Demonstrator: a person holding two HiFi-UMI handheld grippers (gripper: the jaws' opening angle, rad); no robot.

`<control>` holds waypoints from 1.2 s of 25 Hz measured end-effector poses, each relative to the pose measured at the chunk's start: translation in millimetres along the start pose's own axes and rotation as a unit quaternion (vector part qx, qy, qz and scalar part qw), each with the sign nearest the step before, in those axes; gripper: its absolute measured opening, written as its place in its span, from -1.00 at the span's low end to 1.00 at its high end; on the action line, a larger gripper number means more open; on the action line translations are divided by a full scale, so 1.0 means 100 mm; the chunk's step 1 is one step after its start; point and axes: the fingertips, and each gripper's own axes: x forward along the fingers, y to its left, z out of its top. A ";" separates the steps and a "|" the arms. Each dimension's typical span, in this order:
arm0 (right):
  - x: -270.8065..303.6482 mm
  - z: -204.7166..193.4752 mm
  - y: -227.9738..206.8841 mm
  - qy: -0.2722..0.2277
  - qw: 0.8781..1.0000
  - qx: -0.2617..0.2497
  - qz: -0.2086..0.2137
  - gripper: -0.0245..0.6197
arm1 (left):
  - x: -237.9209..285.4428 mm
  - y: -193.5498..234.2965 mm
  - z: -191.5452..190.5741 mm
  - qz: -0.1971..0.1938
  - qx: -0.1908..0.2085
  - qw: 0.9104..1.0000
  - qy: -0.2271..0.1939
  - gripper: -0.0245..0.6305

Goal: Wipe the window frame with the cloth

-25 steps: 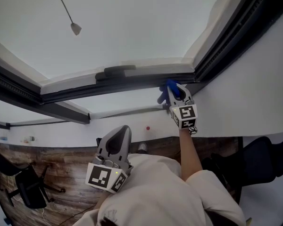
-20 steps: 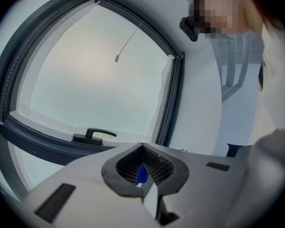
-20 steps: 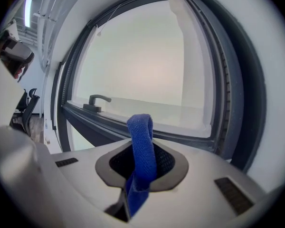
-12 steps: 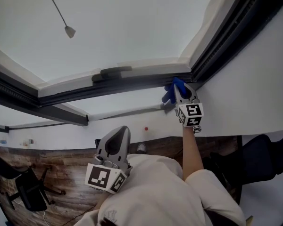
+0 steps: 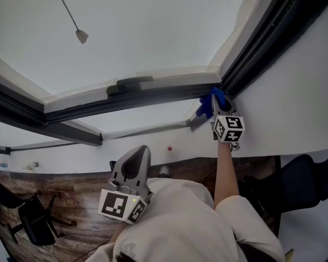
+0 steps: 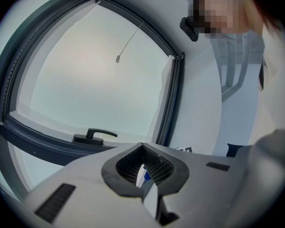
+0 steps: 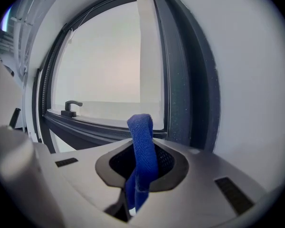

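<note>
We are working the right gripper (image 5: 221, 109) at the window frame (image 5: 153, 96), and its jaws are clenching the blue cloth (image 5: 210, 103), which is sticking out past the tips as a folded loop. The cloth is sitting well to the right of the window handle (image 5: 134, 83), on the same lower rail, pressed into the corner where that rail meets the dark upright. From the right gripper view, the loop is rising between the jaws with the handle far off to its left.

The left gripper (image 5: 140, 156) is hanging low, well below the handle and close to our body. Its jaws are closed together with nothing gripped, and it is taking no part in the wiping.

As for progress, we are judging that a pass along the lower rail is reaching its right-hand end. The frame is showing no streaks or dust lines, so we cannot tell which stretches are already clean. The upright to the right of the handle, and the rail to the handle's left, are probably what remains.

We are seeing no container in any view, so there are no contents to report.
</note>
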 end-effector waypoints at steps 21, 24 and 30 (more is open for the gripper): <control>0.00 0.00 -0.03 0.018 1.000 -0.011 0.004 -0.74 | -0.14 0.12 0.02 0.018 -0.003 1.000 -0.009 -0.90; 0.01 0.01 -0.02 0.025 0.999 -0.027 0.004 -0.74 | -0.15 0.13 0.04 0.019 -0.004 1.000 -0.010 -0.90; 0.00 0.01 -0.05 0.029 0.999 -0.016 -0.007 -0.74 | -0.23 0.23 0.07 0.036 -0.002 0.999 -0.016 -0.90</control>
